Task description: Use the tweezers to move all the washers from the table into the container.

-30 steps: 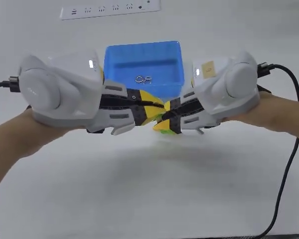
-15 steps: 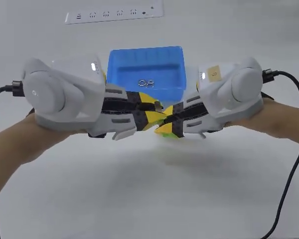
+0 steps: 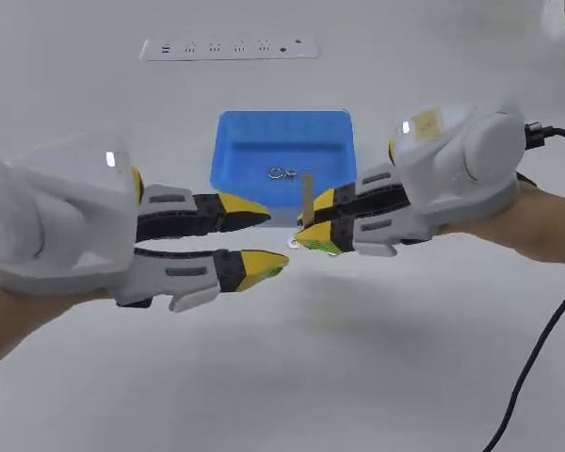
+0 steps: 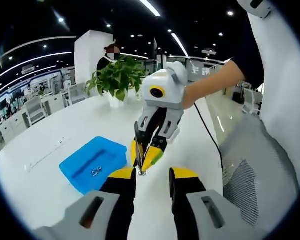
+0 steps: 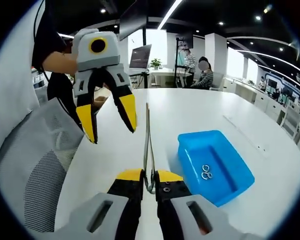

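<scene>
Desk (image 3: 358,377): white, plain surface.
Container (image 3: 231,141): blue, rectangular, on desk.
Power strip (image 3: 228,48): white, beyond container.

Looks bright and evenly lit in the head view, with the white tabletop (image 3: 386,386) close to washed out. Leaves only a soft, pale shadow there below the right hand-held gripper (image 3: 306,234). Goes soft and overexposed on the white housing of the left hand-held gripper (image 3: 271,243), close to the lens. Bends straight lines hard toward the edges in both gripper views. Draws light from long ceiling strips (image 4: 150,7) and small spotlights (image 5: 265,17) against a dark ceiling. Renders the far room hazy.
</scene>
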